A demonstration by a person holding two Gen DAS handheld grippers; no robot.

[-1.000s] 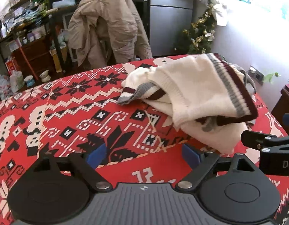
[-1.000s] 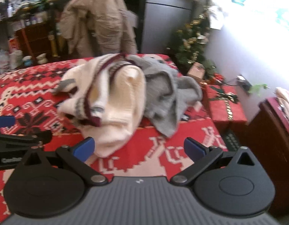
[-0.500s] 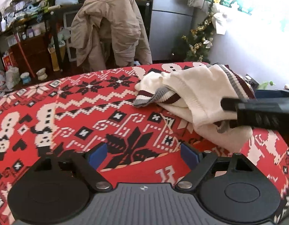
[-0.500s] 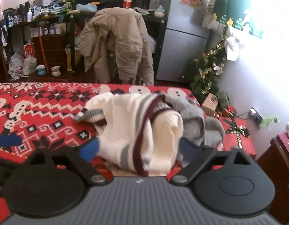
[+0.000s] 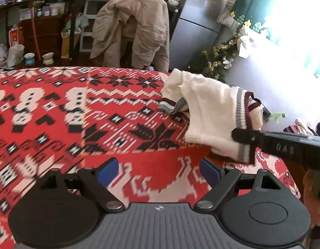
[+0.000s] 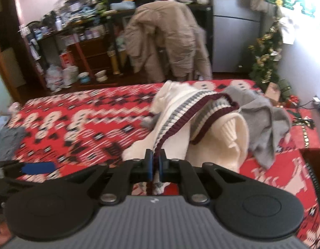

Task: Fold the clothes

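- Sweater [image 6: 203,122]: cream knit with ribbed trim in maroon and grey; bunched in a heap, not flat, on the right-hand part of the red patterned cover [image 6: 87,124].
- Nearest point, right wrist view: right gripper [image 6: 156,164] has its blue pads pinched together on the ribbed maroon edge, which runs up and away from the pads as a taut band. The left wrist view shows the same tool reaching in from the right onto that hem [image 5: 243,151].
- Left gripper [image 5: 159,171]: pads spread wide, nothing between them, hovering over bare cover short of the garment.
- Handling, judged: soft, limp, light-to-moderate weight; thick knit will sag and stretch if hung from one point. Ribbed hem is the firmest place to grip; a second hold along that band, or at the striped cuff [image 5: 173,105], would let it be spread.
- Middle distance: body of the knit is doubled over itself, one sleeve tucked leftward.
- Beyond it: grey garment [image 6: 263,124] crumpled against the sweater's far right side, touching it; may drag along.
- Far: beige coat [image 6: 168,39] draped over a chair, off the bed.
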